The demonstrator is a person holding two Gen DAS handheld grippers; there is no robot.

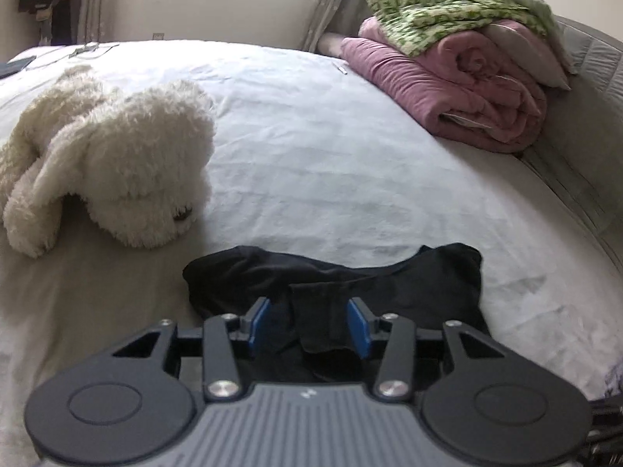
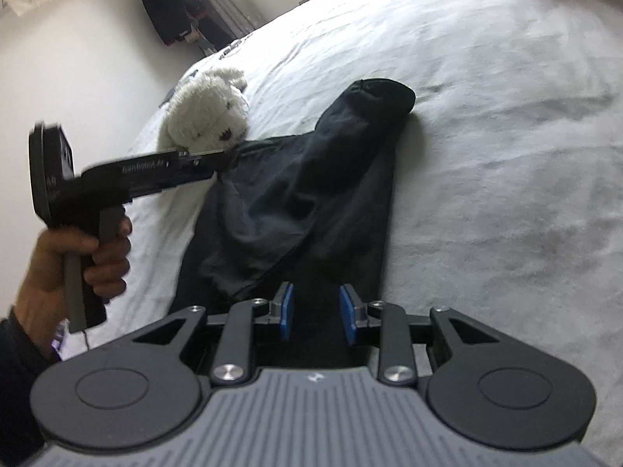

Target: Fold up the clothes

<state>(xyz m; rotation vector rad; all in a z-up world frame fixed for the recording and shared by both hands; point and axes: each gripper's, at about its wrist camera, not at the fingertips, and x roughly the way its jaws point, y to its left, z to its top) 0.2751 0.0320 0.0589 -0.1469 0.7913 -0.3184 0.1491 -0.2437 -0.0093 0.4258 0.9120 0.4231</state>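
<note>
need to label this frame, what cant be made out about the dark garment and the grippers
- Dark garment, left wrist view: its near part is hidden behind the left gripper; type unclear, bunched.
- Left gripper, right wrist view: blurred, fingertips lost against the dark cloth.
- Right gripper: whether its pads press the cloth is unclear.
- Pink blanket, right wrist view: cut off by the top edge.

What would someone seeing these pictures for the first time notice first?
Probably the dark garment lying crumpled on the white bed sheet, with the left gripper and the right gripper both over its near edge, blue pads apart. Next, the fluffy white plush dog lying on the bed beyond the garment. At the far corner, a folded pink quilt carries a green patterned cloth on top.
</note>
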